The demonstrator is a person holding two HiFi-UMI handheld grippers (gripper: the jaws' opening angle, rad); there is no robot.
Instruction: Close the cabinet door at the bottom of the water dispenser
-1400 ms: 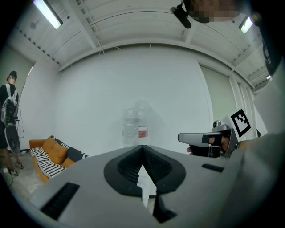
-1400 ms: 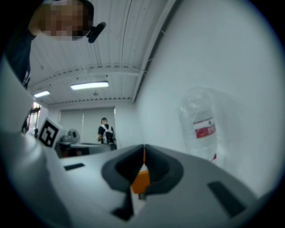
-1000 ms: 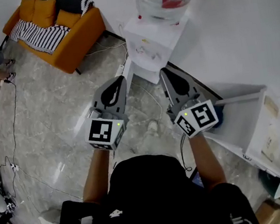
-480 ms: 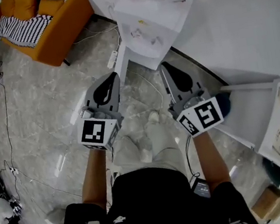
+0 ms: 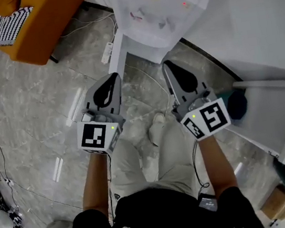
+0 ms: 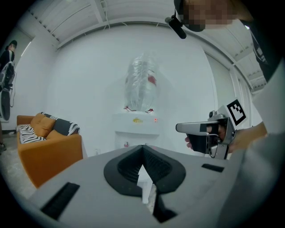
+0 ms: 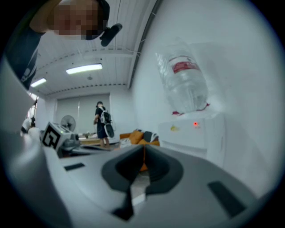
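The white water dispenser (image 5: 161, 7) fills the top of the head view, its bottle (image 6: 141, 84) showing in the left gripper view. A white panel (image 5: 117, 56) stands out from its lower left side and looks like the open cabinet door. My left gripper (image 5: 112, 76) is shut and empty, pointing at that panel from a short way off. My right gripper (image 5: 167, 63) is also shut and empty, level with the left one and aimed at the dispenser's front. In the gripper views the jaws of both the left gripper (image 6: 143, 146) and the right gripper (image 7: 144, 147) hide the dispenser's lower part.
An orange sofa (image 5: 28, 27) with a striped blanket stands at the far left. A power strip (image 5: 106, 51) and cables lie on the marble floor beside the dispenser. A white open cabinet (image 5: 275, 112) with a blue object (image 5: 236, 104) is at the right. A person (image 7: 101, 120) stands far behind.
Both grippers have come down together while staying shut. The person has crouched, their knees now show, and the dispenser looms larger at the top of the head view.
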